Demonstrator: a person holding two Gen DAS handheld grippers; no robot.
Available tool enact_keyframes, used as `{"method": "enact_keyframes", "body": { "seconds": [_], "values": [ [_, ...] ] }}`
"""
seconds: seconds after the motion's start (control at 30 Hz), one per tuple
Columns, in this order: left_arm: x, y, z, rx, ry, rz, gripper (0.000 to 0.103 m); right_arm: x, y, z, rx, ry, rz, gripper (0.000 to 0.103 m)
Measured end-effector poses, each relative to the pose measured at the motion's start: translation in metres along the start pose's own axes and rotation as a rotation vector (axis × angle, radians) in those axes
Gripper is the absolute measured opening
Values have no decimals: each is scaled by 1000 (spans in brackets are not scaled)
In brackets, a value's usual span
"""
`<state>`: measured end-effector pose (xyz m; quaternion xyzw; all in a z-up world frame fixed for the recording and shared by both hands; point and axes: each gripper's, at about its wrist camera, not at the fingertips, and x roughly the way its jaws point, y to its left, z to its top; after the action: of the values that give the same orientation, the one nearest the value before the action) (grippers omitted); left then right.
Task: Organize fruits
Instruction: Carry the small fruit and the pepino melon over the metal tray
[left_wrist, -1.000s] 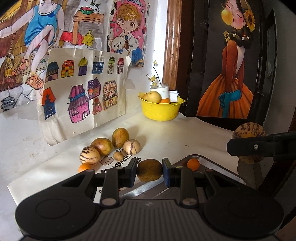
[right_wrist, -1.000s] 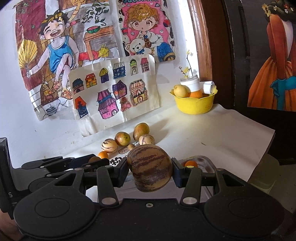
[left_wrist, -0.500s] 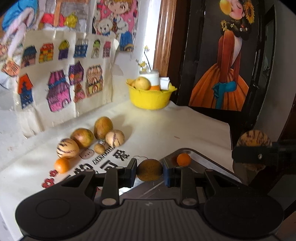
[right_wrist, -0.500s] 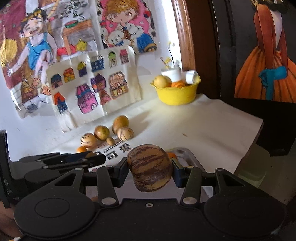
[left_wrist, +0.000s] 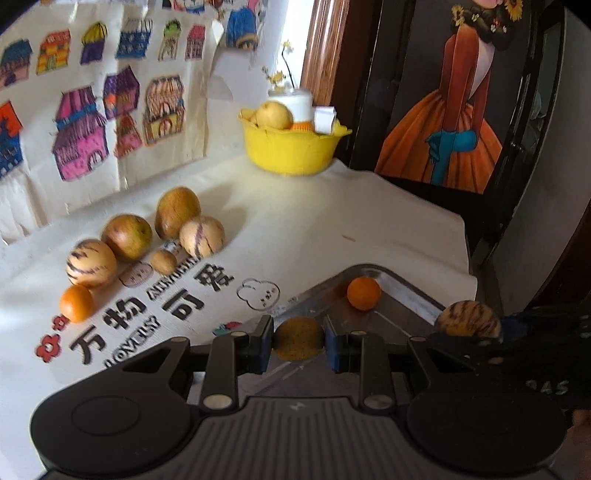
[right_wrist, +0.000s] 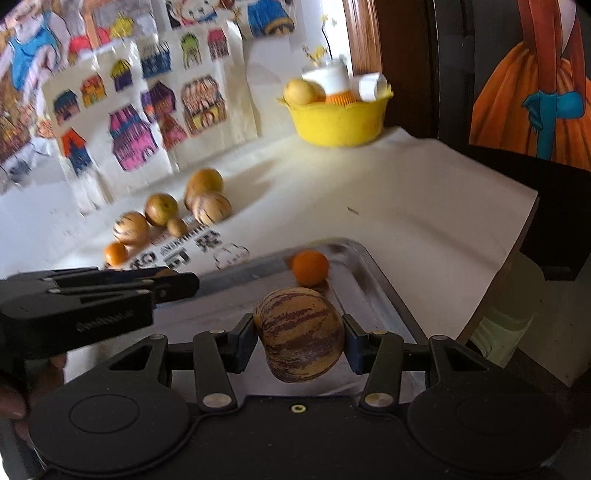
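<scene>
My left gripper (left_wrist: 298, 339) is shut on a small round brown fruit (left_wrist: 298, 338) and holds it over the near left part of a metal tray (left_wrist: 406, 291). My right gripper (right_wrist: 301, 343) is shut on a striped melon-like fruit (right_wrist: 301, 343), also seen at the right in the left wrist view (left_wrist: 468, 318), above the tray (right_wrist: 373, 280). One small orange (left_wrist: 364, 292) lies in the tray's far corner (right_wrist: 309, 267). Several loose fruits (left_wrist: 147, 236) and a small orange (left_wrist: 76, 303) lie on the cloth to the left.
A yellow bowl (left_wrist: 291, 147) with a pear and cups stands at the back against the wall. Drawings hang on the wall to the left. The table edge (right_wrist: 509, 251) drops off at the right, by a dark painted panel (left_wrist: 443, 110).
Both grippers have moved down and forward toward the tray with their fruits still held. The tray and the orange in it look nearer and larger.
</scene>
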<state>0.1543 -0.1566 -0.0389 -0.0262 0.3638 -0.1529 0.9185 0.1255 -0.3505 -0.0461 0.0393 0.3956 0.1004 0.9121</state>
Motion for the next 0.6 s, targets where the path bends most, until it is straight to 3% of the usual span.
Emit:
{"method": "enact_keyframes", "body": {
  "seconds": [0.6],
  "values": [
    [35,-10,-9,28,113,46,31,30,-12,-5,-38,44,-40,50]
  ]
}}
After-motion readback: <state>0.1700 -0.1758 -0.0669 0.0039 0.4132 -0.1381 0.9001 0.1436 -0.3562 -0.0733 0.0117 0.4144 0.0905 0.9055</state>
